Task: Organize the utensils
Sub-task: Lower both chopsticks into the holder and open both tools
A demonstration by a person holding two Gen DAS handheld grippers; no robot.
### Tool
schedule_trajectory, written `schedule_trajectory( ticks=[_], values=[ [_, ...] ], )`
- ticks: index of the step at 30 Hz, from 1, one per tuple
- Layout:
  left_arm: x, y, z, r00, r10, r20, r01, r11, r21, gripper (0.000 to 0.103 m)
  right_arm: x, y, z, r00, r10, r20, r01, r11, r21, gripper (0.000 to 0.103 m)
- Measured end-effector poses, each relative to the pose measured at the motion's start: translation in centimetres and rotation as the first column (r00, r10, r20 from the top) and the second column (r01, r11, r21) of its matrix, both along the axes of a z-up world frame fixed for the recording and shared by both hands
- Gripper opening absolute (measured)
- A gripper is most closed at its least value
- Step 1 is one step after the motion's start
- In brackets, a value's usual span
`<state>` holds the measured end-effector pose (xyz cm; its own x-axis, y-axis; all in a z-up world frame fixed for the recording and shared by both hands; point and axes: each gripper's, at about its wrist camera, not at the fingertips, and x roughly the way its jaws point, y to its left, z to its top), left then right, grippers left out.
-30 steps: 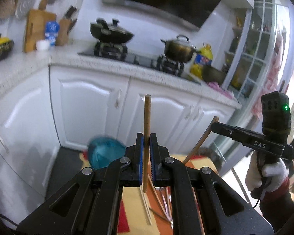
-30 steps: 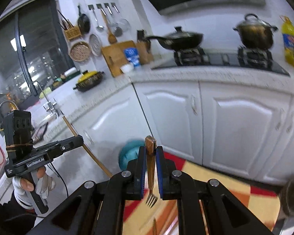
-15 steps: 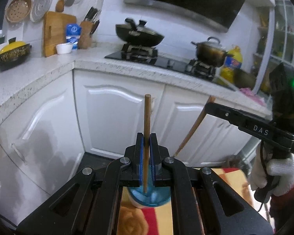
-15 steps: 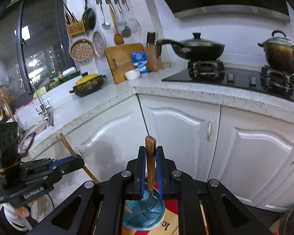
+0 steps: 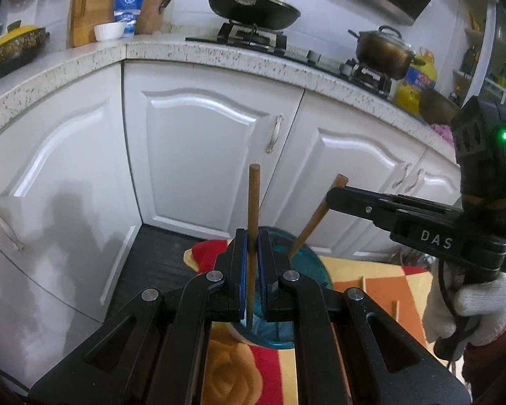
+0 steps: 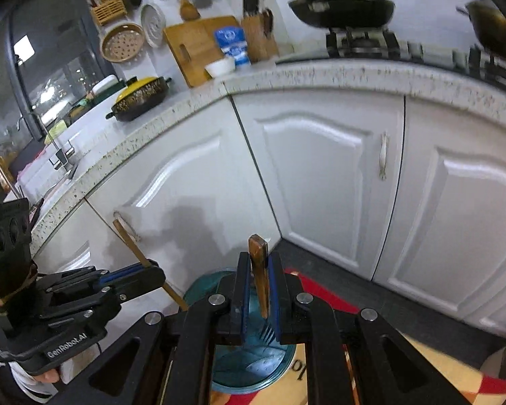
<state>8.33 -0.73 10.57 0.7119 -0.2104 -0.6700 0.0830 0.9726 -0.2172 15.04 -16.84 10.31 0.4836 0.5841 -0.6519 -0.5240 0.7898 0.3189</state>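
Note:
My left gripper [image 5: 252, 236] is shut on a brown wooden chopstick [image 5: 254, 199] that stands upright between its blue pads. Its lower end hangs over the mouth of a blue cup [image 5: 308, 265] on the floor mat. My right gripper [image 6: 259, 260] is shut on a wooden-handled fork [image 6: 260, 280], tines down just above the same blue cup [image 6: 253, 368]. In the left wrist view the right gripper [image 5: 334, 195] comes in from the right, and its fork handle [image 5: 315, 217] slants down to the cup rim. In the right wrist view the left gripper [image 6: 153, 273] comes in from the left with its chopstick [image 6: 131, 241].
White cabinet doors [image 5: 205, 155] stand close behind the cup, under a speckled countertop [image 5: 219, 54] with a stove, a black pan [image 5: 253, 6] and a pot [image 5: 384, 50]. A red, yellow and orange mat [image 5: 381, 280] lies on the dark floor [image 6: 371, 287]. A gloved hand [image 5: 469, 303] holds the right gripper.
Both grippers have come down and toward the cabinets, each still shut on its utensil. The blue cup, earlier lower in view, now sits right under both pairs of fingers.

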Motion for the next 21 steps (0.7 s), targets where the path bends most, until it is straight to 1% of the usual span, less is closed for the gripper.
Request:
schedule_trajectory(
  ticks=[2, 4, 5, 6, 7, 8, 9, 13, 15, 18, 21],
  values=[
    [0.2, 0.1, -0.5, 1.000, 0.009, -0.026, -0.009, 1.000, -0.009, 0.004, 0.0, -0.5, -0.7, 0.999, -0.024, -0.026, 0.024, 0.999, 0.024, 0.010],
    [0.2, 0.1, -0.9, 0.999, 0.025, -0.045, -0.025, 1.000, -0.010, 0.005, -0.2, -1.0, -0.9, 0.998, -0.034, -0.044, 0.036, 0.998, 0.042, 0.017],
    [0.1, 0.2, -1.0, 0.998, 0.032, -0.046, -0.032, 0.999, -0.006, 0.008, -0.4, -1.2, -0.9, 0.998, -0.035, -0.046, 0.037, 0.998, 0.042, 0.020],
    [-0.1, 0.2, -1.0, 0.998, 0.038, -0.046, -0.038, 0.999, -0.003, 0.013, -0.8, -1.4, -0.9, 0.999, -0.033, -0.043, 0.035, 0.999, 0.040, 0.026],
    [-0.4, 0.3, -0.9, 0.998, 0.044, -0.044, -0.044, 0.999, -0.001, 0.017, -1.3, -1.7, -0.8, 0.999, -0.030, -0.036, 0.031, 0.999, 0.037, 0.029],
    [-0.7, 0.3, -0.7, 0.998, 0.048, -0.038, -0.048, 0.999, -0.004, 0.024, -1.7, -2.0, -0.8, 0.999, -0.030, -0.031, 0.031, 0.999, 0.033, 0.029],
    [-0.9, 0.4, -0.6, 0.998, 0.051, -0.035, -0.051, 0.999, -0.008, 0.029, -2.2, -2.4, -0.7, 0.999, -0.035, -0.029, 0.036, 0.999, 0.030, 0.030],
    [-2.4, 0.5, 0.5, 0.998, 0.056, -0.024, -0.056, 0.998, -0.015, 0.035, -4.2, -4.7, -0.9, 0.997, -0.070, -0.043, 0.072, 0.996, 0.046, 0.035],
    [-3.3, 0.0, 1.2, 0.999, 0.045, -0.009, -0.045, 0.999, -0.004, 0.037, -5.2, -5.7, -1.0, 0.995, -0.090, -0.042, 0.092, 0.995, 0.032, 0.037],
    [-4.8, -1.0, 2.0, 1.000, 0.027, 0.015, -0.027, 1.000, 0.008, 0.041, -7.4, -7.2, -1.4, 0.992, -0.125, -0.017, 0.125, 0.992, -0.019, 0.040],
    [-6.2, -2.4, 2.5, 1.000, -0.009, 0.022, 0.009, 1.000, 0.000, 0.042, -9.3, -8.5, -1.9, 0.988, -0.156, -0.011, 0.155, 0.986, -0.056, 0.041]
  ],
)
